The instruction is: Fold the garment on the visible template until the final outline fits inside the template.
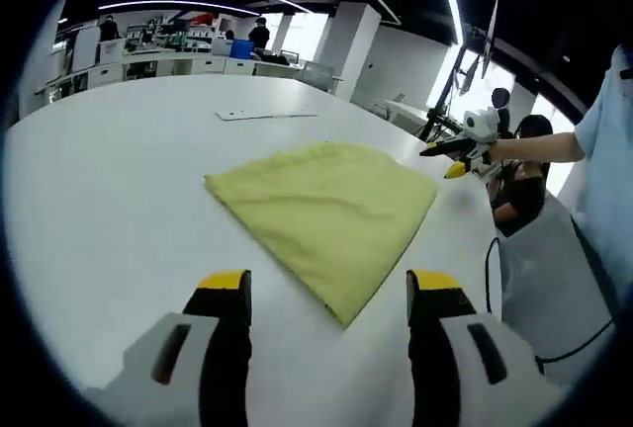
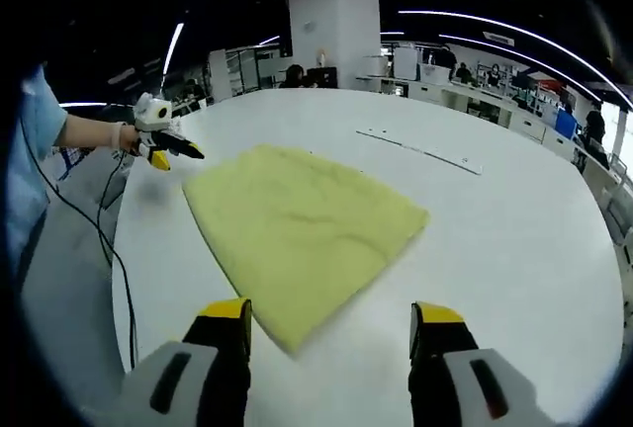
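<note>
A yellow garment (image 1: 326, 214) lies folded flat into a rough square on the white table (image 1: 109, 219). My left gripper (image 1: 328, 289) hovers open above its near corner, nothing between the yellow-tipped jaws. Across the cloth, a hand holds my right gripper (image 1: 457, 156) off the table's edge. In the right gripper view the garment (image 2: 297, 224) spreads ahead of my open right gripper (image 2: 330, 313), and my left gripper (image 2: 166, 146) hangs beyond the cloth's far left corner. A thin grey template line (image 1: 267, 114) (image 2: 420, 150) marks the table beyond the cloth.
A person in a light blue sleeve (image 1: 603, 150) stands at the table's edge, with a black cable (image 2: 109, 259) trailing down. Another person sits nearby (image 1: 519, 185). Office desks (image 1: 168, 56) and a white pillar (image 2: 334, 27) stand far behind.
</note>
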Demonstrator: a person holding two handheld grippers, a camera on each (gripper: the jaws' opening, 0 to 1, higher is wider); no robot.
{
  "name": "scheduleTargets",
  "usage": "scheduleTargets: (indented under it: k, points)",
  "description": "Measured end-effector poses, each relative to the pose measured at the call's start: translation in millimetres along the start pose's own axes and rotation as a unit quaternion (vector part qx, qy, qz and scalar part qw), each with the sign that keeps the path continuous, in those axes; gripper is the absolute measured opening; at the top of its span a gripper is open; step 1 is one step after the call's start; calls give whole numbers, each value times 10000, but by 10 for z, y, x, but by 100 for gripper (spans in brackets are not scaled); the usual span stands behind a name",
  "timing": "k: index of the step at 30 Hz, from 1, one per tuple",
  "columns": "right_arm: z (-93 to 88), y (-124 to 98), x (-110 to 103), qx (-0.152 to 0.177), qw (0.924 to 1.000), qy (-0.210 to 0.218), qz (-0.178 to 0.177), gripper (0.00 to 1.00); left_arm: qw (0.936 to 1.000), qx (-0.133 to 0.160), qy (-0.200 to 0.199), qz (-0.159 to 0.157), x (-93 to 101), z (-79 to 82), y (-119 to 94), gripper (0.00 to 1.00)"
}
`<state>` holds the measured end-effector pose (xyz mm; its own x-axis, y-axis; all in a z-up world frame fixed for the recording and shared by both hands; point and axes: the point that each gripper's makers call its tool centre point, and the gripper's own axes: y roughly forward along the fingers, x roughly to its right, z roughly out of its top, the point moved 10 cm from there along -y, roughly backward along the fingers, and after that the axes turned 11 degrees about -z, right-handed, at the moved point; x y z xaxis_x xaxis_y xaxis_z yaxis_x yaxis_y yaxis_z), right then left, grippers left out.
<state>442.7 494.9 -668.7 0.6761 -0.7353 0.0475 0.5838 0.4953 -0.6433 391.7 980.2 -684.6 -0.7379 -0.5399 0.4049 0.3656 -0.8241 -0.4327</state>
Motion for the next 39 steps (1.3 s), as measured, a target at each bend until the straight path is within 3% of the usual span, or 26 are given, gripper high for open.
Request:
scheduleTargets:
  k: [9, 13, 23, 28, 34, 39]
  points:
    - [-194, -24, -112, -247, 9994, 119, 232, 41, 9994, -106, -339, -59, 76, -205, 14, 43]
    - [-250, 1, -186, -265, 9990, 112, 339, 37, 9989, -217, -375, -171, 115, -249, 52, 32]
    - [-285, 8, -206, -303, 9984, 50, 485, 14, 9987, -187, -457, -156, 89, -264, 95, 21]
    - [-298, 29, -216, -298, 9981, 8, 536, 7, 9984, -154, -511, -167, 92, -281, 114, 16]
    - [-296, 29, -205, -299, 9982, -44, 524, 0, 9966, -222, -781, -125, 90, -319, 126, 0]
    - [-290, -20, -181, -308, 9980, -77, 551, 0, 9963, -177, -844, -12, 80, -322, 85, 0]
